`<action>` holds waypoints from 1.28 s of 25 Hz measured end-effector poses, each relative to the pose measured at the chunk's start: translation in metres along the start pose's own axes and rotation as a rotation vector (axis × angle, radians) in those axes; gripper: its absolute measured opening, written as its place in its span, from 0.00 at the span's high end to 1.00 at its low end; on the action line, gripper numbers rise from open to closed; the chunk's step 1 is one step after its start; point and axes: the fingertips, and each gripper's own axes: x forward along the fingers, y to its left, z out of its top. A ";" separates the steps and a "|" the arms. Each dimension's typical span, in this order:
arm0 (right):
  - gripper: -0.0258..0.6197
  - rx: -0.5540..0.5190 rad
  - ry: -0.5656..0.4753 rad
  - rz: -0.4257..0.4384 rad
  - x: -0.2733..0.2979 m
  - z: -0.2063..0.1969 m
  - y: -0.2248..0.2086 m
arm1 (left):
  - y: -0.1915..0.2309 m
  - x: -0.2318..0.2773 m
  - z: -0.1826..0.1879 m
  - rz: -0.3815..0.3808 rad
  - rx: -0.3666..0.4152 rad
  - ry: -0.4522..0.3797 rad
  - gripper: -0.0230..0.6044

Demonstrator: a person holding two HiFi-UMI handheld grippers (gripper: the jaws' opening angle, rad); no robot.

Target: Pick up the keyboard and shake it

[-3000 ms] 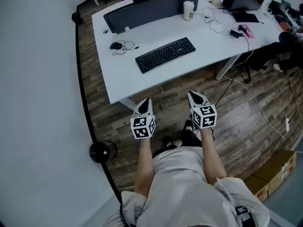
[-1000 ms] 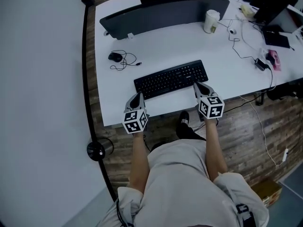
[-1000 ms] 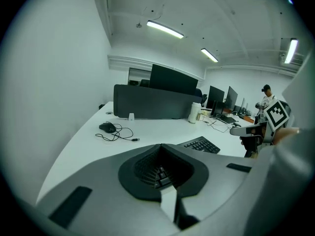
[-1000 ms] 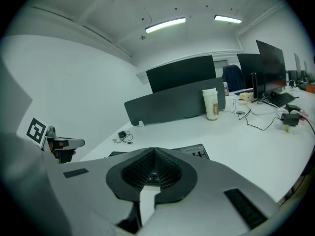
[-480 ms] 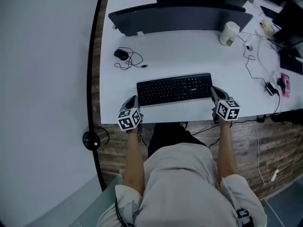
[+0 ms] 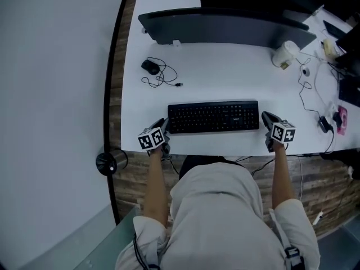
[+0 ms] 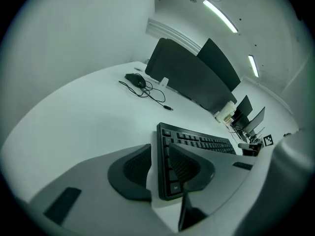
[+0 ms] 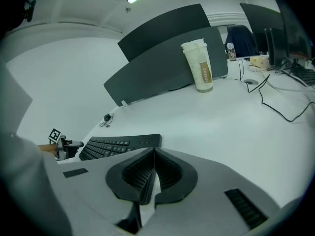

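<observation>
Seen from above, a white desk (image 6: pixel 225 72) ran across the frame, with a wood-plank floor (image 6: pixel 121 100) showing along its left edge and in front of it. Far left on the desk, near the back, lay a small black mouse (image 6: pixel 150 67) with its cable (image 6: pixel 166 77) loosely tangled beside it. A long dark divider panel (image 6: pixel 225 26) stood along the back of the desk.

The left gripper (image 6: pixel 162 126), held at the end of a bare forearm, sat at the left end of the black keyboard (image 6: pixel 214 117). Its jaws stood apart, having just been opening, and the keyboard's left end lay in the gap between them. A sliver of white desk showed between one pad and the keyboard's edge, so the pads were not clamped on it.

The keyboard lay flat on the desk near its front edge, roughly centred in front of the person.

The right gripper (image 6: pixel 265 117) sat just beside the keyboard's right end. Its jaws were pressed together with nothing between them, and the keyboard's end lay just beyond their tips.

Further right and toward the back, a pale lidded cup (image 6: pixel 285 54) stood in front of the divider, and thin dark cables (image 6: pixel 306 94) trailed across the desk's right side.
</observation>
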 end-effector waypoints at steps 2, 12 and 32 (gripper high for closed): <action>0.90 0.020 0.018 0.002 0.006 -0.001 -0.006 | -0.001 0.008 0.000 -0.018 -0.022 0.013 0.74; 0.58 0.045 0.071 0.096 0.034 0.001 -0.002 | -0.015 0.035 0.006 0.017 -0.009 0.062 0.57; 0.56 0.045 0.041 0.018 0.054 -0.004 0.015 | -0.031 0.026 0.013 -0.275 -0.348 -0.023 0.47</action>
